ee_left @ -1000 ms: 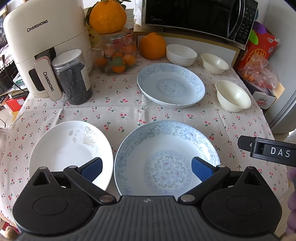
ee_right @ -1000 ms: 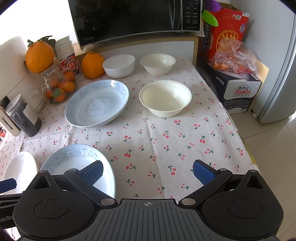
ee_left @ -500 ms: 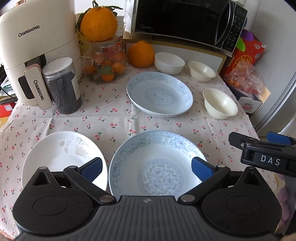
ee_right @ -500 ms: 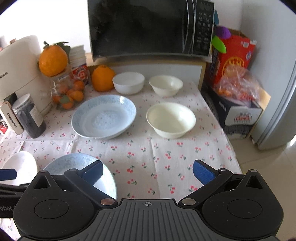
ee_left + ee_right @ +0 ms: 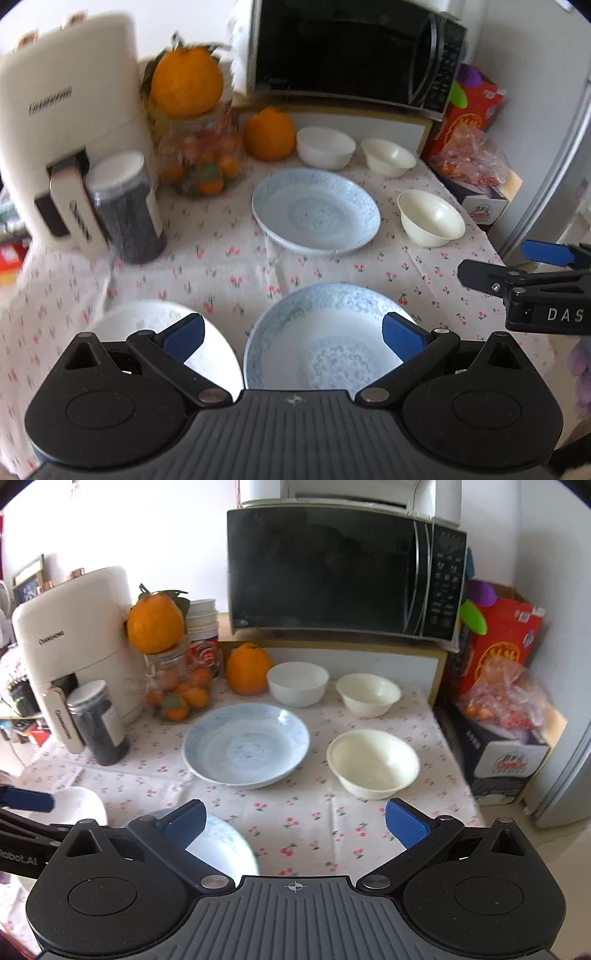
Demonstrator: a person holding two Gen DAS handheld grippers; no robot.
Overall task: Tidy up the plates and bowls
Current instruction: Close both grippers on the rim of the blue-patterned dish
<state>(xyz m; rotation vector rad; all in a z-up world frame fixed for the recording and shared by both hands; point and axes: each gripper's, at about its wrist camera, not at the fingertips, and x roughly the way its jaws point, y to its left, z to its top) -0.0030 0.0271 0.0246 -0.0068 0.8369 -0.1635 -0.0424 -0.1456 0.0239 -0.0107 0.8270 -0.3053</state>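
Note:
A blue-patterned plate (image 5: 325,347) lies at the table's near edge, a white plate (image 5: 155,321) to its left, and a second blue plate (image 5: 316,212) (image 5: 245,751) farther back. A large cream bowl (image 5: 430,218) (image 5: 373,762) sits to the right, with a white bowl (image 5: 325,147) (image 5: 297,683) and a small cream bowl (image 5: 388,157) (image 5: 367,694) at the back. My left gripper (image 5: 291,336) is open and empty above the near plates. My right gripper (image 5: 295,821) is open and empty above the near edge; it also shows in the left wrist view (image 5: 535,273).
A cream air fryer (image 5: 74,653), a dark jar (image 5: 98,722), a glass jar of oranges (image 5: 177,690) topped by a large orange (image 5: 155,618) and a loose orange (image 5: 247,668) crowd the back left. A microwave (image 5: 343,576) stands behind. Boxes (image 5: 502,716) flank the table's right edge.
Both grippers have pulled back and tilted up, so the table looks farther away and more of the microwave shows. Both stay open. No plate or bowl has moved.

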